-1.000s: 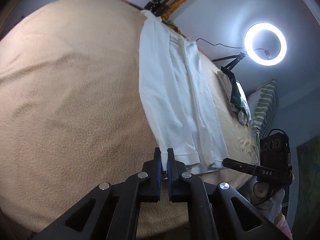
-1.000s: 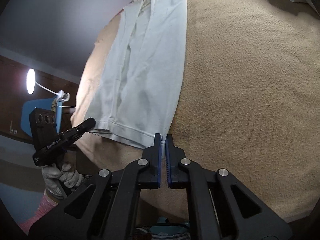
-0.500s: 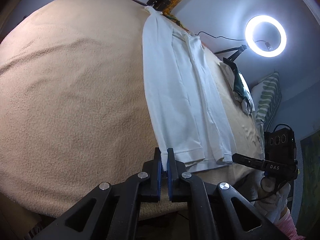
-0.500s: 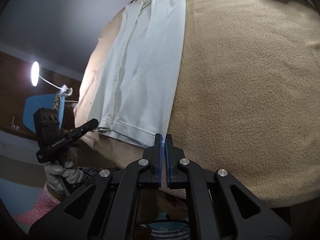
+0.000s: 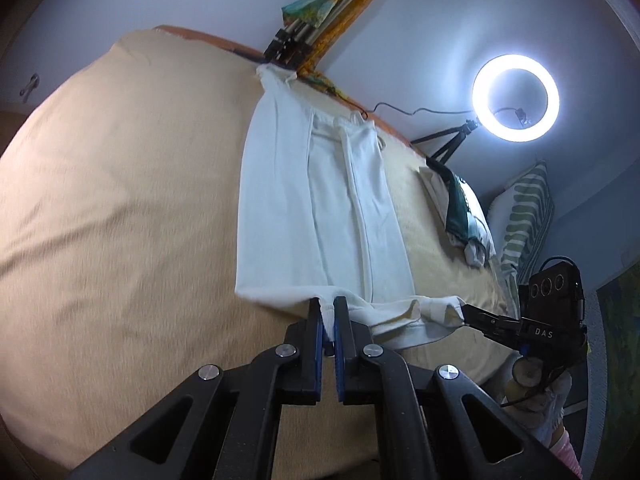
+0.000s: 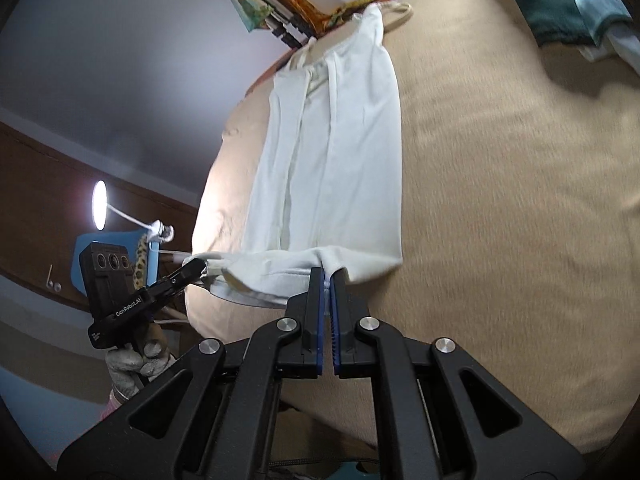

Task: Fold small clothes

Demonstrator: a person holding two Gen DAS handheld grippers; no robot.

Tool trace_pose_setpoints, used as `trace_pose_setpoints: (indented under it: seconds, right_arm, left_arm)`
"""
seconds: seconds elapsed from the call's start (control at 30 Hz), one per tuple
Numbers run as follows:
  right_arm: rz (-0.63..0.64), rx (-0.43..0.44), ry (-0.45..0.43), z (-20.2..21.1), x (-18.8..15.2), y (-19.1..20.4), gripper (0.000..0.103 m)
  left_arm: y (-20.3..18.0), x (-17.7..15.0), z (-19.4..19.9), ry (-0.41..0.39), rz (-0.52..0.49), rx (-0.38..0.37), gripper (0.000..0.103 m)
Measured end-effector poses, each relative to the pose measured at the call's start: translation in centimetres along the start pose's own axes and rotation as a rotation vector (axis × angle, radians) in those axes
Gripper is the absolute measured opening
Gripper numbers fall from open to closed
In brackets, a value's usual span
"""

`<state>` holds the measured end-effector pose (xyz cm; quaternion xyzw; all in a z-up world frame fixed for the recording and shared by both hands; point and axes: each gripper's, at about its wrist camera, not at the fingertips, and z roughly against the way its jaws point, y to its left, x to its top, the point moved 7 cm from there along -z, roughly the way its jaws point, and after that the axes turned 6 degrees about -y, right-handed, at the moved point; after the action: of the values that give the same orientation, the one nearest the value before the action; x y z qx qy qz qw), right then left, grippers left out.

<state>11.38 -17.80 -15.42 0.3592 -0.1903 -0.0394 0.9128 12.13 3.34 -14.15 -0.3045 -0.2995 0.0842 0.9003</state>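
both hand-held grippers [image 5: 328, 312] [image 6: 329, 280] clamping white garment [image 5: 320, 208] hem

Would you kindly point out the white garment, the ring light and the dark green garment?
white garment [image 5: 320, 208], left wrist view, middle of its flat body.
ring light [image 5: 480, 104], left wrist view, left side of the glowing ring.
dark green garment [image 6: 552, 4], right wrist view, its dark fabric.

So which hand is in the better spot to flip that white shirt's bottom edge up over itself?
Neither, I'd say: the left gripper and right gripper each pinch one bottom corner of the white shirt, hem already lifted off the blanket.
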Motion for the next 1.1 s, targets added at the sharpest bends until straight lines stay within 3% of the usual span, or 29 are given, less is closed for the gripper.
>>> trace_pose_setpoints:
  seconds: [0.37, 0.6, 0.63, 0.7, 0.77, 0.87, 1.1]
  right_arm:
    - [0.005, -0.058, -0.023, -4.2, 5.7, -1.0, 0.004]
    - [0.010, -0.079, -0.010, -6.1, 6.9, -1.9, 0.004]
    - [0.014, -0.085, -0.013, -6.3, 7.1, -2.0, 0.004]
    - [0.012, -0.094, -0.019, -6.3, 7.3, -2.1, 0.004]
    - [0.033, -0.104, -0.022, -6.3, 7.5, -1.9, 0.007]
    - [0.093, -0.130, -0.036, -5.6, 7.6, -1.2, 0.018]
    - [0.178, -0.158, -0.025, -5.8, 6.6, -0.1, 0.019]
  left_arm:
    - [2.0, 4.0, -4.8, 0.009, 0.052, 0.039, 0.001]
    - [2.8, 4.7, -6.5, 0.015, 0.046, 0.069, 0.002]
    - [2.8, 4.9, -6.5, 0.006, 0.040, 0.078, 0.004]
    - [2.9, 5.2, -6.3, -0.011, 0.030, 0.095, 0.020]
    - [2.9, 5.5, -5.7, -0.040, 0.016, 0.113, 0.022]
    - [2.6, 5.6, -5.0, -0.063, -0.011, 0.121, 0.022]
    - [2.1, 4.9, -4.8, -0.068, -0.064, 0.136, 0.022]
